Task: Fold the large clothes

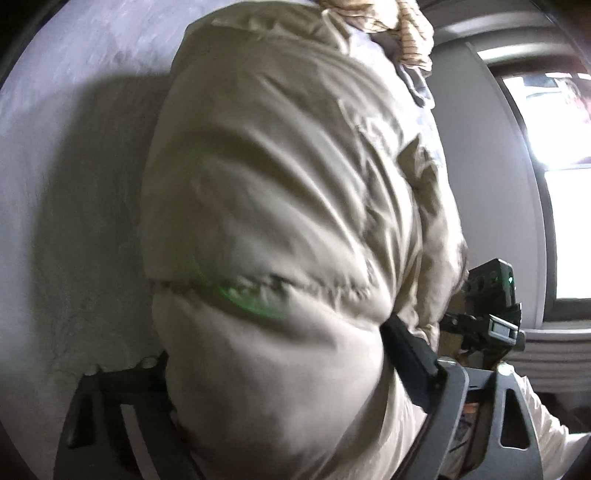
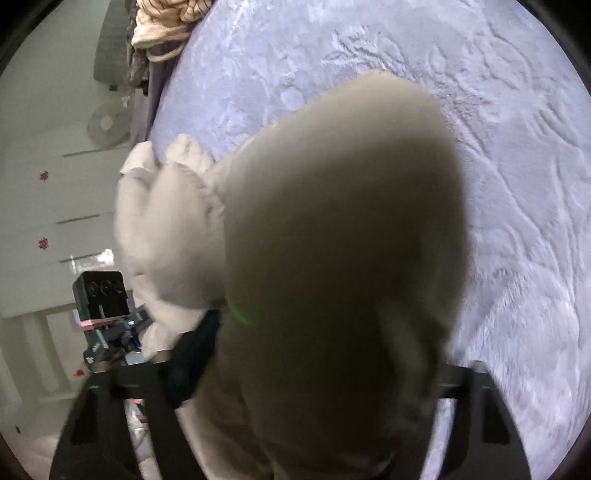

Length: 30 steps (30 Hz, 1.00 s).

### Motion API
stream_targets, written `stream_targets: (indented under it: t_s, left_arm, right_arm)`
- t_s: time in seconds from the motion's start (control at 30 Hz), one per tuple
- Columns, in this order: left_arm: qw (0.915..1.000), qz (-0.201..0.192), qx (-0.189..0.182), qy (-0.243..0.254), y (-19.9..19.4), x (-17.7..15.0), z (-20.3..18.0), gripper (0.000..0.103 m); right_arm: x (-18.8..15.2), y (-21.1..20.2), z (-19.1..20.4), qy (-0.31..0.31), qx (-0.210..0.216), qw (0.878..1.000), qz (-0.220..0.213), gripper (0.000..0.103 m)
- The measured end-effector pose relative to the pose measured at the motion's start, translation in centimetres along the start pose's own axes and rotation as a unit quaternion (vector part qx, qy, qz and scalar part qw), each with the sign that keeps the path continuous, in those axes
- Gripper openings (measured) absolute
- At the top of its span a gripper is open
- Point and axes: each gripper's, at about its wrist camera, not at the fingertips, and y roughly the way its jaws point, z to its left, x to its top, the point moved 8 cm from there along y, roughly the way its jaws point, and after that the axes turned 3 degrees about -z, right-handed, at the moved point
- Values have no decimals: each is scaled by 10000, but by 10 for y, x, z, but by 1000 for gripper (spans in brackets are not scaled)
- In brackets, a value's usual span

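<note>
Left gripper (image 1: 280,373) and right gripper (image 2: 306,373): we see beige padded jacket (image 1: 288,206) bulging between both sets of jaws.

Jaws wide; whether the pads press the cloth we cannot tell (blurred). Jacket lies on the lilac plush blanket (image 2: 406,55); a striped clothes heap (image 2: 162,26) sits at the blanket's far edge.

A bulky beige padded jacket (image 1: 280,221) fills the space between the left gripper (image 1: 280,365) fingers, bulging over both; whether the pads press it is hard to tell. Beyond it lies a lavender plush bed cover (image 1: 74,147). The right gripper (image 1: 487,310) sits just beside, rightward.
</note>
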Motion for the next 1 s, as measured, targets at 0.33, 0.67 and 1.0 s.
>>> stream_targets:
  t_s: [0.33,0.67,1.0]
  left_arm:
    - [9968,-235,-385,663,-63,43,-22,77]
    - [9900,-1256,128,621,-148,172,45,77]
    - [9833,-1443,1078,252,-103,258,145,89]
  right_arm:
    - [2,-11,87,-281,35,9962,-818,39]
    - [105,63,211,-919,394,9913,-851,38]
    - [201,146,216,-755,142,9940,-773,40]
